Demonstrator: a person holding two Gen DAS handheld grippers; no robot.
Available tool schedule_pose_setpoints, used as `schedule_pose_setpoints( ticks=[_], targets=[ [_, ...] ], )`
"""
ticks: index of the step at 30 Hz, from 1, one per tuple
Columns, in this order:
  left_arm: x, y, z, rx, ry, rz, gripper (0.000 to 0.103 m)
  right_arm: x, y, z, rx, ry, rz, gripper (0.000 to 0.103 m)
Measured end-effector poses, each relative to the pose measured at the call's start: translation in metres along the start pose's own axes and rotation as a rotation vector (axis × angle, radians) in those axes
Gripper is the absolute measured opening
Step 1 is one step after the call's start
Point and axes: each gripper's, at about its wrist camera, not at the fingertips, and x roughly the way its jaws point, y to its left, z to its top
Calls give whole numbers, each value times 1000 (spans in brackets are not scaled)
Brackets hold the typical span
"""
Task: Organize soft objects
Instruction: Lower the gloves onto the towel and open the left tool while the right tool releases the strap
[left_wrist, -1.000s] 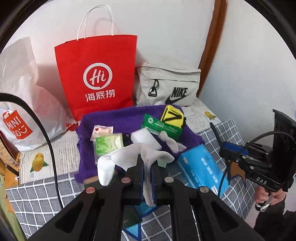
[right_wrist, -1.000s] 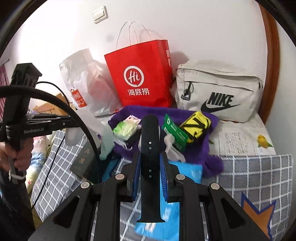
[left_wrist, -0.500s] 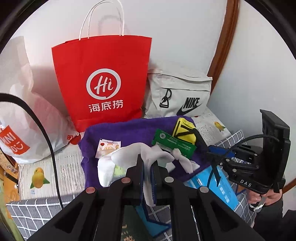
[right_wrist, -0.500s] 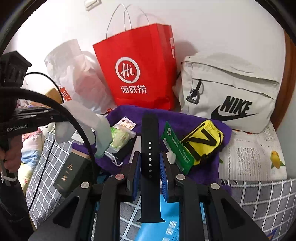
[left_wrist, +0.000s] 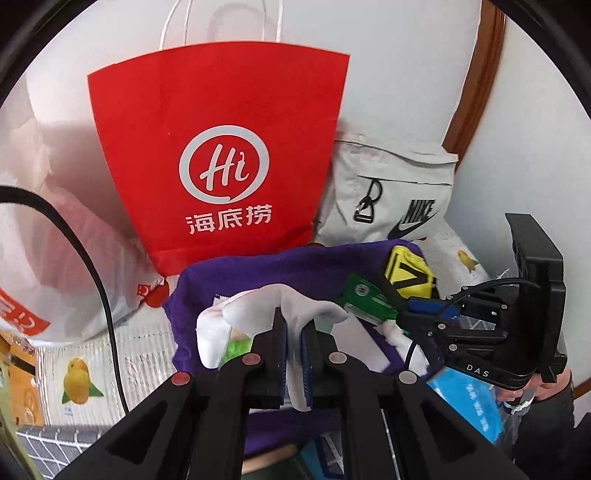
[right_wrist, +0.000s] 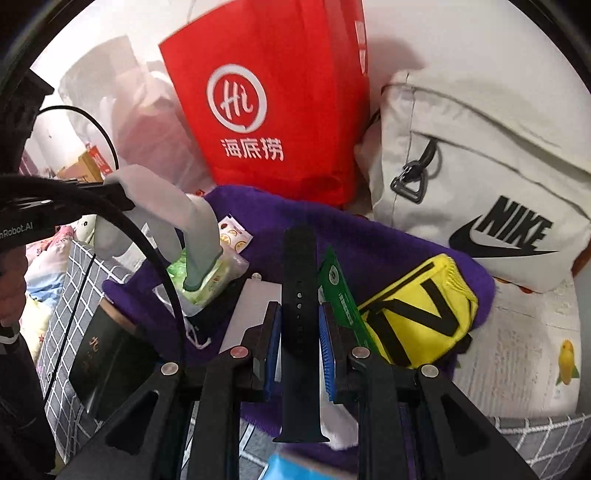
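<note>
While the red paper bag (left_wrist: 221, 155) stood behind the purple towel (right_wrist: 369, 236) on the bed, the left gripper (left_wrist: 294, 332) clenched a white sock (left_wrist: 295, 306) and the right gripper (right_wrist: 298, 332) grasped a black watch strap (right_wrist: 298, 280) above that towel.

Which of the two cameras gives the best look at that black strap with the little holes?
The right wrist view. The black strap runs up the middle of that picture, clamped between the right gripper's blue pads, with its holes plain to see. The left wrist view shows the right gripper only from the side, and no strap can be made out there.
</note>
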Motion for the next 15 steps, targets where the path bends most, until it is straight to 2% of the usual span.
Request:
schedule_pose_setpoints(
  ticks=[11, 15],
  targets=[
    [37, 7, 19, 14, 25, -4, 7, 43, -7, 7, -9, 113, -15, 21],
    [70, 7, 15, 23, 86, 15, 7, 50, -10, 4, 1, 128, -4, 21]
  ],
)
